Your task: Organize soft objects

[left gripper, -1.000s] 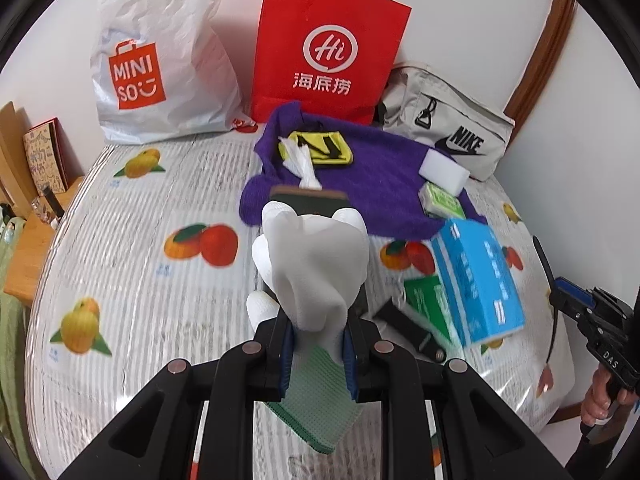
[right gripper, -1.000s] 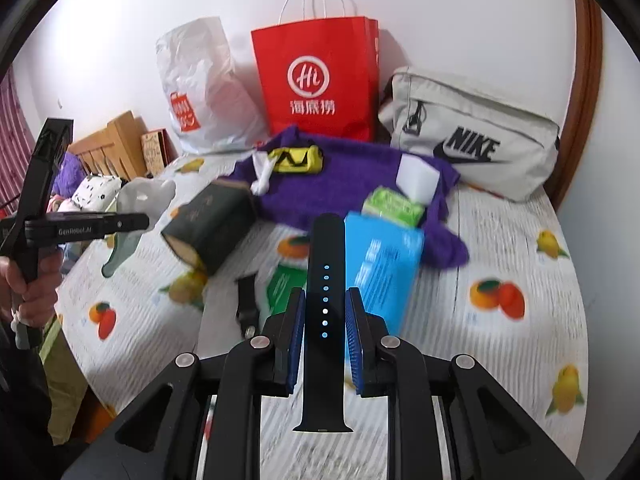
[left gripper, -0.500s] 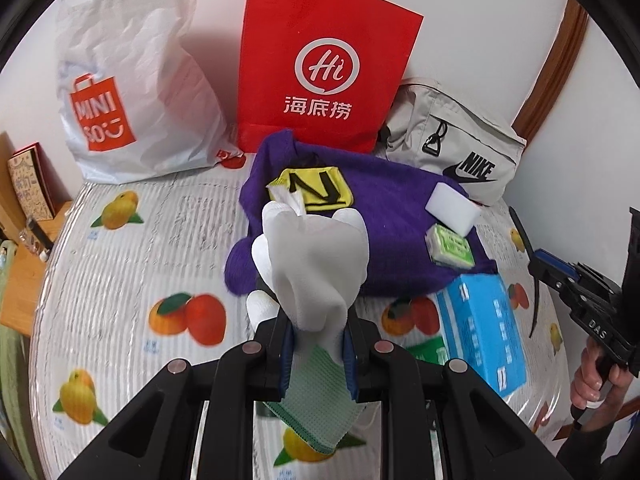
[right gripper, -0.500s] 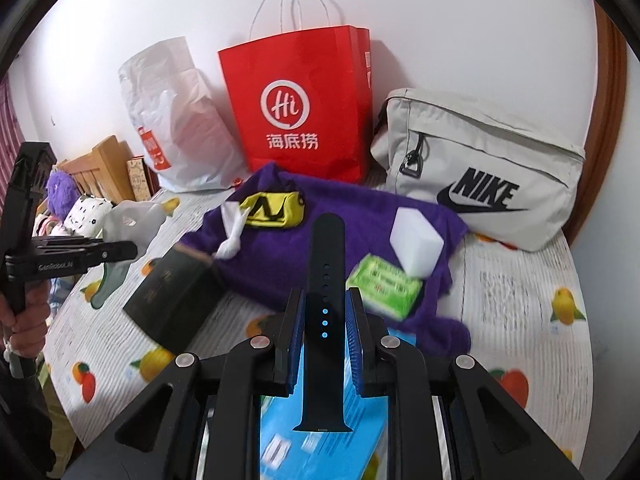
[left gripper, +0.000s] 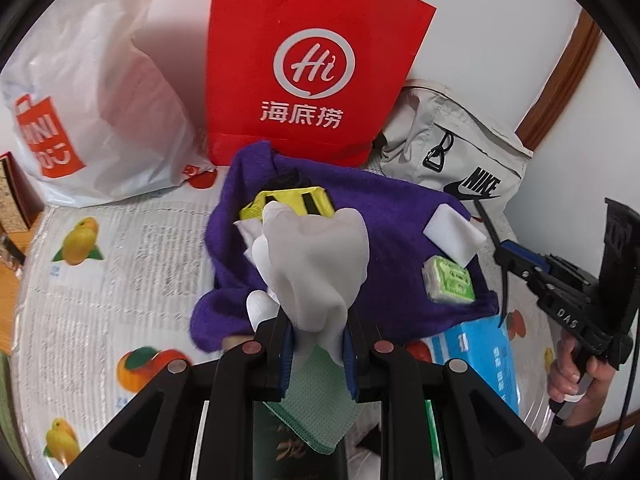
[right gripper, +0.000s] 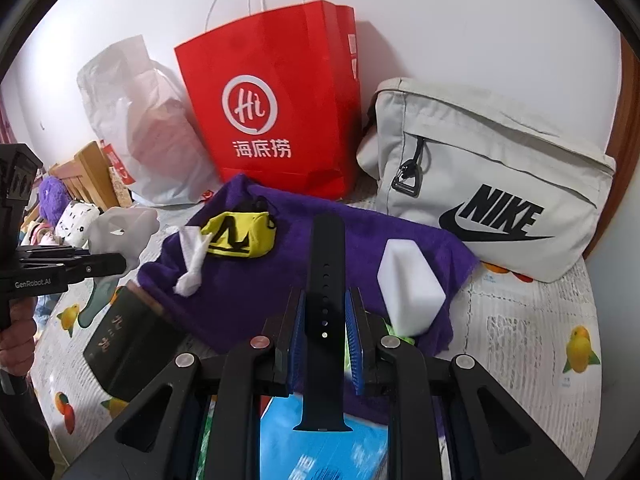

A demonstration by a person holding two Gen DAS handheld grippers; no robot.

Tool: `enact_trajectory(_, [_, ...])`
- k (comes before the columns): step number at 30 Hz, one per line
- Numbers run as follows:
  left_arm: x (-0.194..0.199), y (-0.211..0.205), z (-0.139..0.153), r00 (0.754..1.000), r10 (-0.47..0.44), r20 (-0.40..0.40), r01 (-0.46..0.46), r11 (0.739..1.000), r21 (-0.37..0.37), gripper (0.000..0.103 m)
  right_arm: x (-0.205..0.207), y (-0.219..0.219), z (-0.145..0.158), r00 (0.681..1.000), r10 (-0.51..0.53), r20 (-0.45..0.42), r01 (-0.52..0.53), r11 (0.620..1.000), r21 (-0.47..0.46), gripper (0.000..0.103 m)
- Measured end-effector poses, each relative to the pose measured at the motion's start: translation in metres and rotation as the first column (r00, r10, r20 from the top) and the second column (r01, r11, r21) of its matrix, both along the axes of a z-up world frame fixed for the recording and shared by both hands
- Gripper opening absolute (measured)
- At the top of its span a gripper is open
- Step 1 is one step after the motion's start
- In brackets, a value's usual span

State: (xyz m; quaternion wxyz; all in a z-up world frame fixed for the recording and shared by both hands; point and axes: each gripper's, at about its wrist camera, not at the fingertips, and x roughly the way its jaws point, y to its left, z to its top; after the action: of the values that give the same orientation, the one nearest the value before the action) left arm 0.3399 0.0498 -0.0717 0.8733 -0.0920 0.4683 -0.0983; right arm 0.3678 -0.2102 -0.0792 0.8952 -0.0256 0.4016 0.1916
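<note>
Hidden and cut-off parts around the two grippers

The yellow pouch [left gripper: 298, 201] and part of the purple towel [left gripper: 400, 216] ahead are covered by the glove [left gripper: 316, 264] held in the left gripper [left gripper: 316, 354]. The blue box [right gripper: 320, 452] under the right gripper [right gripper: 323, 344] is cut by the lower edge and crossed by the strap [right gripper: 325, 300]. The green packet behind the sponge [right gripper: 410, 288] is almost wholly hidden.
</note>
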Motion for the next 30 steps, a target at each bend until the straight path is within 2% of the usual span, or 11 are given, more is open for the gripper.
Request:
enact_trajectory(6, [0.028,-0.003,-0.008,1.000,0.007,-0.014,-0.007,0.999,-0.038,0.020,0.027,0.001,-0.012,0.999,0.004,-0.034,-0.005,1.000,-0.021,0.020])
enact_trajectory(10, [0.046,-0.007,-0.017,0.999,0.009,-0.033,-0.010,0.999,-0.032,0.020,0.041,0.002,-0.022,0.998,0.015,-0.063,-0.016,1.000,-0.025,0.020])
enact_trajectory(20, [0.083,-0.015,-0.045,0.996,0.028,-0.085,-0.034,0.997,-0.067,0.020,0.059,0.004,-0.051,0.990,0.018,-0.138,-0.027,0.998,-0.061,0.020])
enact_trajectory(25, [0.094,-0.028,-0.059,0.991,0.021,-0.132,-0.024,0.999,-0.025,0.022,0.066,0.005,-0.060,0.985,0.019,-0.171,-0.033,0.997,-0.077,0.020])
enact_trajectory(30, [0.099,-0.039,-0.065,0.990,0.010,-0.139,-0.012,1.000,-0.011,0.024,0.067,0.004,-0.064,0.981,0.025,-0.192,-0.041,0.996,-0.081,0.021])
